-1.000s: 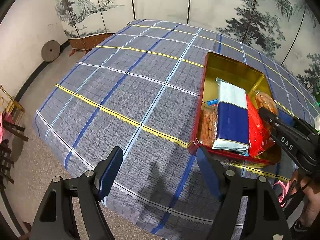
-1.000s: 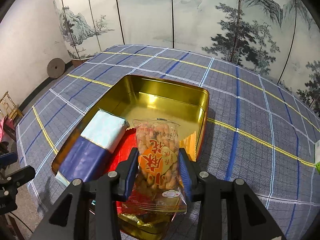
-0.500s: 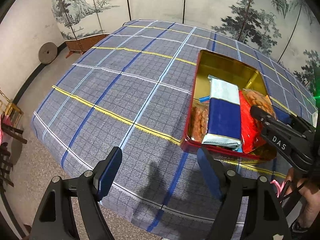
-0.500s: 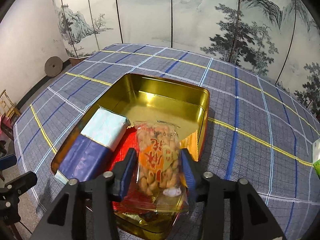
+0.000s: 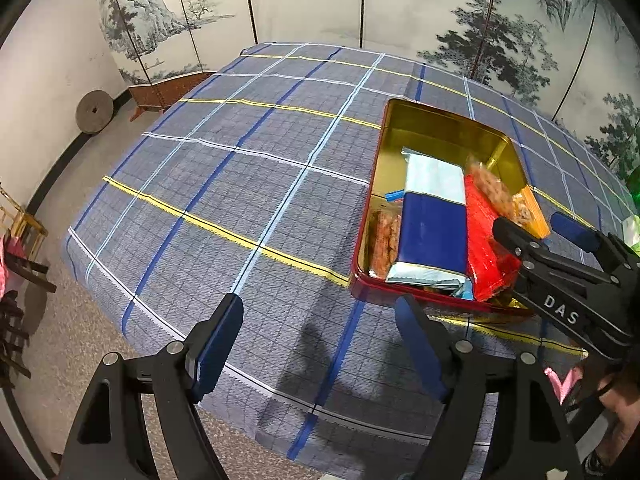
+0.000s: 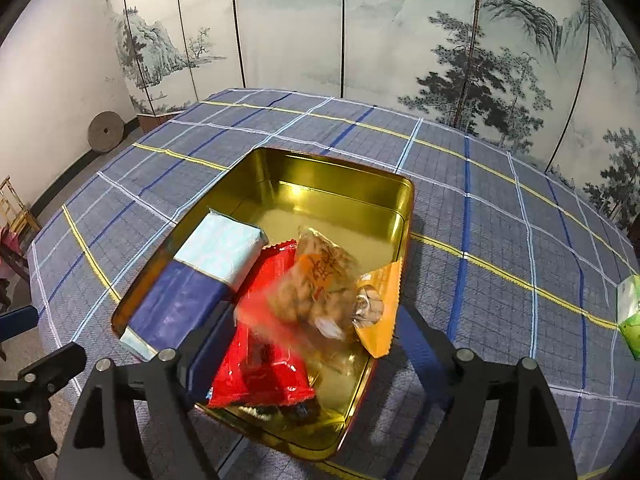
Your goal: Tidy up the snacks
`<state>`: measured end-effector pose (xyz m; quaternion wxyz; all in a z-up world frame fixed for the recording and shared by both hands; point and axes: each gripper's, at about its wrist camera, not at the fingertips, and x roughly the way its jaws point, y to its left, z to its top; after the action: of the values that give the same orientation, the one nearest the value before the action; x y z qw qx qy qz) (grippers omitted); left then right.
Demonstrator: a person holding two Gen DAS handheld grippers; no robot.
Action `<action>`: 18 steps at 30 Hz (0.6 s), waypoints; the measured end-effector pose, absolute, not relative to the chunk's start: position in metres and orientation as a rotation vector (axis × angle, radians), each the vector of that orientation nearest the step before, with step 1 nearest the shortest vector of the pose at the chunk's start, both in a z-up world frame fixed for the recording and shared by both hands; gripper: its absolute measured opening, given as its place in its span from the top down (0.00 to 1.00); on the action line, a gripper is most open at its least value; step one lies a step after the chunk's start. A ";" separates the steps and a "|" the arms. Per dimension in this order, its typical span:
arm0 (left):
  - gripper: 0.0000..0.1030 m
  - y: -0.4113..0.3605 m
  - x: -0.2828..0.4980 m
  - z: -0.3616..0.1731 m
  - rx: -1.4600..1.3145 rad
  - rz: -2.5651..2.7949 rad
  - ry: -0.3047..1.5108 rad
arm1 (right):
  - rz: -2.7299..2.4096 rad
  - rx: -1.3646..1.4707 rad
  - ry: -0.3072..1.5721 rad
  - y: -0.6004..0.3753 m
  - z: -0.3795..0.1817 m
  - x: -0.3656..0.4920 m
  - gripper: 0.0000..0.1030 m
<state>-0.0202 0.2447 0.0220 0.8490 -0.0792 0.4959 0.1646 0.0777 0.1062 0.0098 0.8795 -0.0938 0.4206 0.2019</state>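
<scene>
A gold-lined red tin (image 6: 332,160) sits on the checked tablecloth. Inside it lie a blue-and-white packet (image 6: 192,292), a red packet (image 6: 260,356) and a clear bag of peanuts (image 6: 320,284), which is blurred and tilted on top of the red packet. My right gripper (image 6: 316,332) hangs over the tin's near end. Its jaws are opening, and the peanut bag lies loose between them with neither pad touching it. In the left wrist view, my left gripper (image 5: 318,312) stands open and empty above the cloth, left of the tin (image 5: 440,116). A cracker packet (image 5: 384,236) lies along the tin's left wall.
A green packet (image 6: 628,312) lies on the cloth at the far right. The table's near edge (image 5: 280,396) drops to the floor just under my left gripper. A painted folding screen (image 6: 288,40) stands behind the table, and a stone wheel (image 5: 93,111) leans on the left wall.
My right gripper's jaws have spread wide and let go of the peanut bag, which has dropped and tipped onto the red packet in the tin. The left gripper has stayed open and empty.
</scene>
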 end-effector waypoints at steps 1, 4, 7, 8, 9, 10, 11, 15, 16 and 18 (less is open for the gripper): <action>0.26 0.243 -0.020 0.022 -0.166 0.346 1.046 | 0.420 -0.194 0.883 0.105 0.011 0.077 0.19; 0.26 0.241 -0.019 0.021 -0.162 0.345 1.050 | 0.415 -0.196 0.889 0.100 0.013 0.074 0.19; 0.26 0.238 -0.019 0.021 -0.159 0.342 1.051 | 0.403 -0.188 0.895 0.093 0.016 0.069 0.19; 0.26 0.237 -0.018 0.021 -0.157 0.342 1.051 | 0.397 -0.186 0.896 0.090 0.018 0.068 0.19; 0.26 0.235 -0.018 0.021 -0.155 0.340 1.051 | 0.390 -0.186 0.898 0.088 0.019 0.067 0.19; 0.26 0.234 -0.018 0.021 -0.154 0.339 1.052 | 0.381 -0.187 0.900 0.086 0.020 0.065 0.19; 0.26 0.233 -0.017 0.021 -0.152 0.338 1.052 | 0.370 -0.191 0.902 0.084 0.021 0.062 0.19; 0.26 0.228 -0.016 0.022 -0.142 0.334 1.052 | 0.355 -0.203 0.906 0.078 0.024 0.056 0.19; 0.26 0.227 -0.016 0.022 -0.140 0.332 1.052 | 0.354 -0.205 0.907 0.077 0.024 0.054 0.19; 0.26 0.224 -0.015 0.022 -0.137 0.332 1.054 | 0.353 -0.201 0.913 0.074 0.025 0.050 0.19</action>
<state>-0.0146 0.2245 0.0218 0.8489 -0.0652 0.5003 0.1577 0.0501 0.0739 0.0250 0.8778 -0.0965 0.4377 0.1691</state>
